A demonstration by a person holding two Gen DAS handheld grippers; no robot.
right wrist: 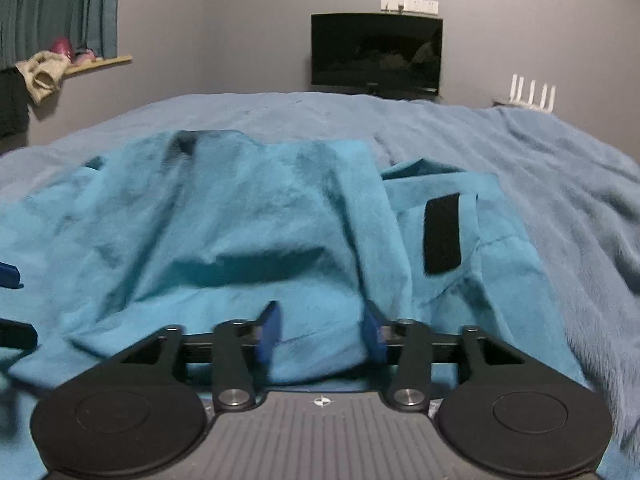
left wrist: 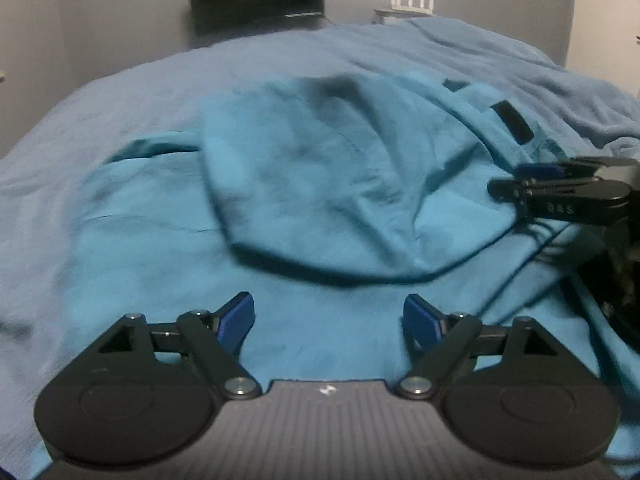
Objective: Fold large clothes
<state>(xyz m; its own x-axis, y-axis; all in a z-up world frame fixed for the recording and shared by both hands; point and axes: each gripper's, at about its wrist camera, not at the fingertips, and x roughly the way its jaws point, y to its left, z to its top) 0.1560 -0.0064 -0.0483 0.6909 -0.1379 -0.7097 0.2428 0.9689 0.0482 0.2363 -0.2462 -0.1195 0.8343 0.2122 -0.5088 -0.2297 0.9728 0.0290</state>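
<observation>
1. The left tool [left wrist: 328, 322] stood with its blue pads [left wrist: 236, 320] spread wide and nothing between them; it hung just above a flat stretch of the turquoise garment [left wrist: 304, 184].
2. The right tool [right wrist: 322, 330] had its pads [right wrist: 270, 330] partly apart, with a bunched fold of the same garment [right wrist: 248, 216] lying in the gap. Whether the pads pressed on the cloth could not be told, as the gap looked wider than the fold.
3. In the left wrist view the right tool [left wrist: 520, 184] showed from the side at the right edge, lying low against the garment's edge, with a thin dark cord [left wrist: 516, 272] trailing below it.
4. The garment lay crumpled on the bed, one large fold humped in the middle and casting a dark shadow beneath it.
5. A black rectangular strip [right wrist: 442, 232] sat on a flap of the garment at the right, and showed also in the left wrist view [left wrist: 514, 122].
6. The garment rested on a paler blue blanket [right wrist: 540, 168] that covered the bed, rumpled on the right side.
7. Beyond the bed, a dark screen [right wrist: 376, 54] stood against the grey wall, with a white router [right wrist: 532, 94] with upright antennas to its right.
8. At the far left a curtain [right wrist: 60, 4] hung above a sill [right wrist: 100, 63] holding a beige cloth [right wrist: 42, 74] and something pink [right wrist: 64, 46].
</observation>
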